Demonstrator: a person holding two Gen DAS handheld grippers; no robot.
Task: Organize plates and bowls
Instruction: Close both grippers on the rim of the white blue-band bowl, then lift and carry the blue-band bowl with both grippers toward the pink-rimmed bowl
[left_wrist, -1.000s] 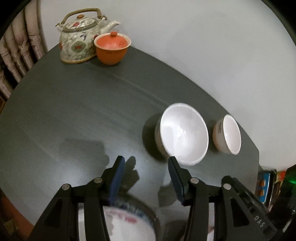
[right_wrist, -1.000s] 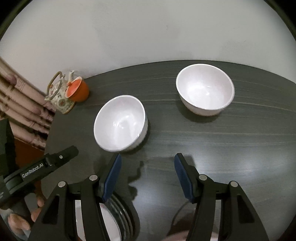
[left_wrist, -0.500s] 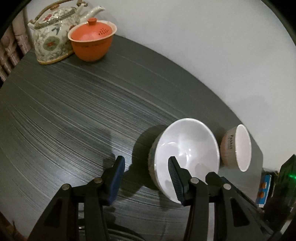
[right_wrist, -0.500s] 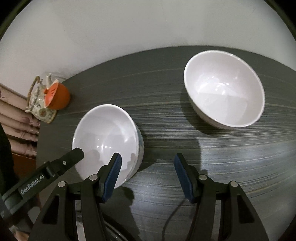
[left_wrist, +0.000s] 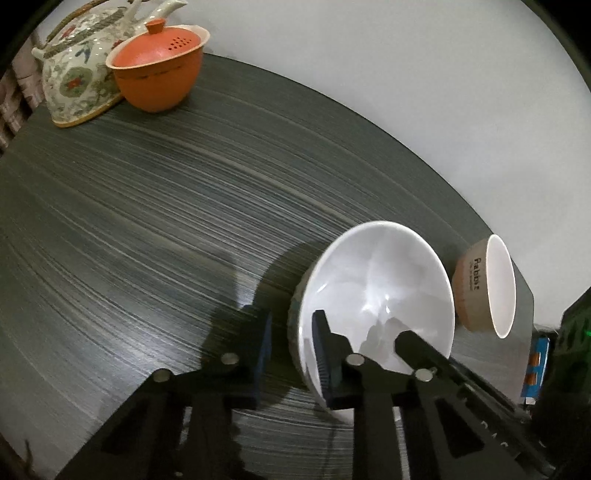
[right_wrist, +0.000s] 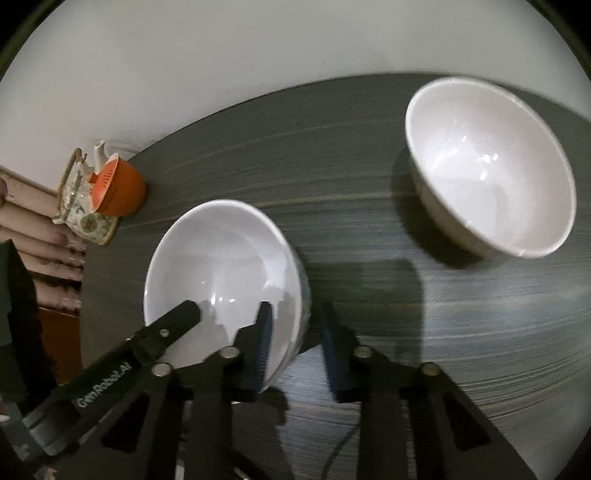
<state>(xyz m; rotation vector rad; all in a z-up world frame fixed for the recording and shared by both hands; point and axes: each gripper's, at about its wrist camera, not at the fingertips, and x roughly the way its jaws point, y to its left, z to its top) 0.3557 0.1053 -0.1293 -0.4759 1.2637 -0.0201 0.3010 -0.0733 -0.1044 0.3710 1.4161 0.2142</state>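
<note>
Grippers both straddle the near white bowl's (left_wrist: 373, 291) rim, left gripper (left_wrist: 291, 343) and right gripper (right_wrist: 295, 336) jaws apart (not clamped), second bowl (right_wrist: 491, 166) well apart on the dark table (left_wrist: 166, 203).

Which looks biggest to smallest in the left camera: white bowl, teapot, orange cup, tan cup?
1. White bowl, though nearest the camera.
2. Teapot, partly cut off.
3. Orange cup and tan cup look alike.

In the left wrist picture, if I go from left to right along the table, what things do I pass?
Flowery teapot → orange lidded cup → big white bowl with the left gripper straddling its rim → small tan bowl.
</note>
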